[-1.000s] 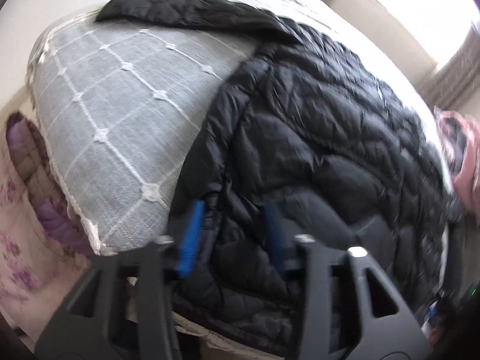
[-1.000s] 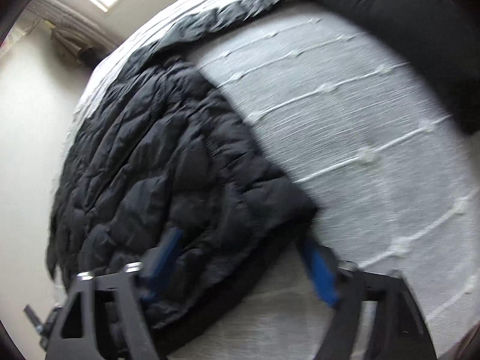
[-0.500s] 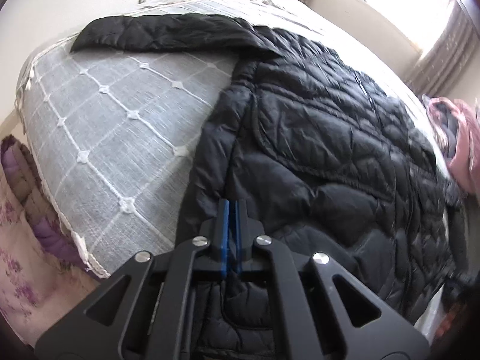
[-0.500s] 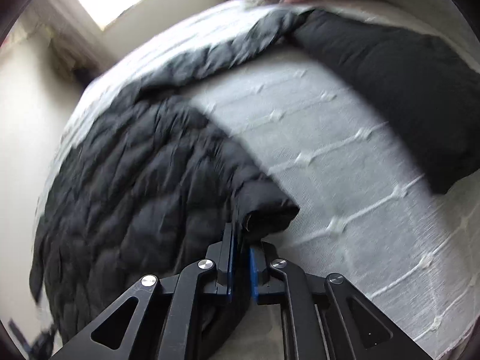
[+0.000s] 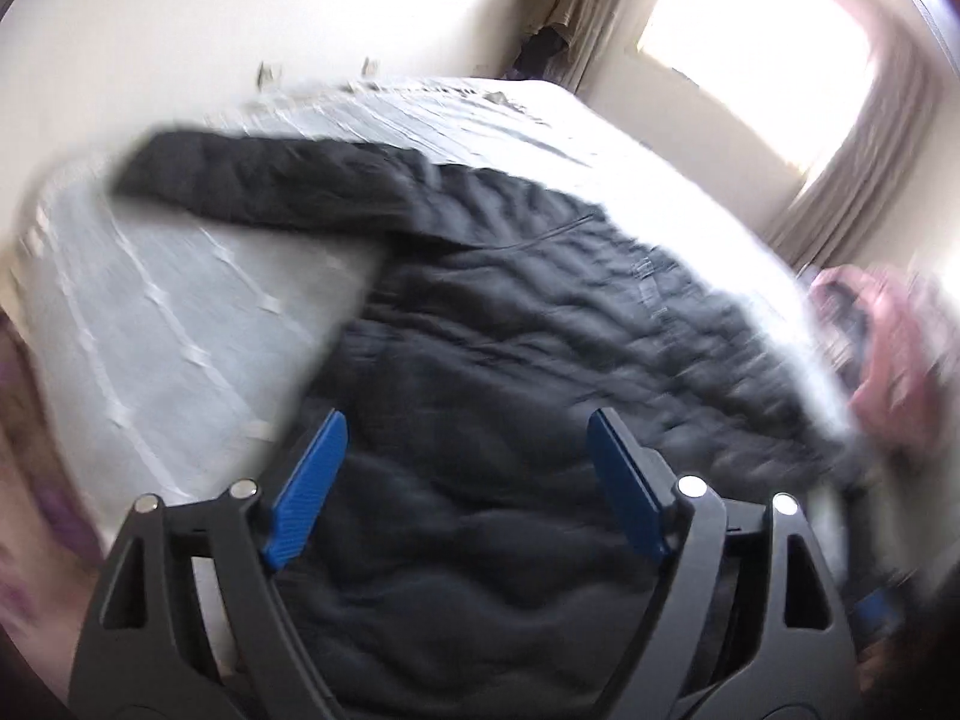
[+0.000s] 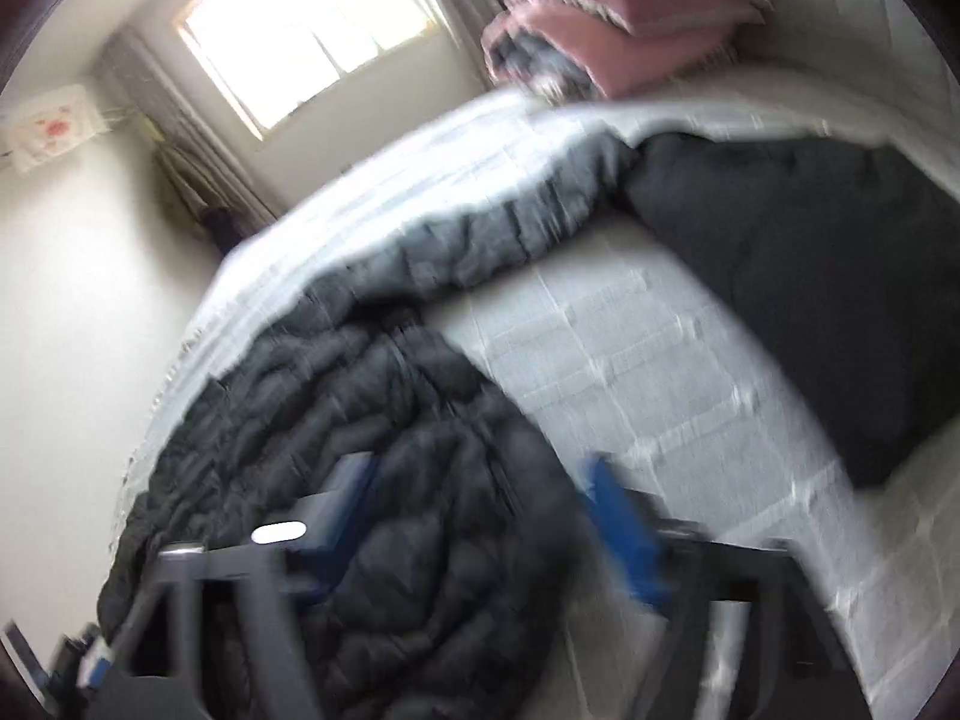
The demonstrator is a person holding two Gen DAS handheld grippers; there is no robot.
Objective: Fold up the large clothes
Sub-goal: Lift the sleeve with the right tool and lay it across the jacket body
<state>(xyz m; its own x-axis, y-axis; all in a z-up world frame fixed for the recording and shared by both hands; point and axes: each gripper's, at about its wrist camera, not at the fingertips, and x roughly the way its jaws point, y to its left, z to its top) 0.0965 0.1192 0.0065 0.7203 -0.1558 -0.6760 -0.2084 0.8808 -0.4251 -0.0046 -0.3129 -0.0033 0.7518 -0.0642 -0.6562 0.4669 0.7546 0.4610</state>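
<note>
Left wrist view: left gripper [image 5: 465, 438] has just sprung apart, pinching nothing; black jacket [image 5: 540, 360] lies flat on the grey bed cover [image 5: 168, 324], sleeve stretched out.
Right wrist view: right gripper [image 6: 480, 480], blurred, likewise just spread and empty above the hem.
Advice: probably take the outstretched sleeve next, folding it inward.

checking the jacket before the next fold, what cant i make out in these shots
- Left wrist view: the black puffer jacket has its near hem hidden behind the open left gripper.
- Right wrist view: motion blur smears the right gripper, so its fingertips are unclear.
- Left wrist view: the pink pile is blurred and cut by the edge.
</note>
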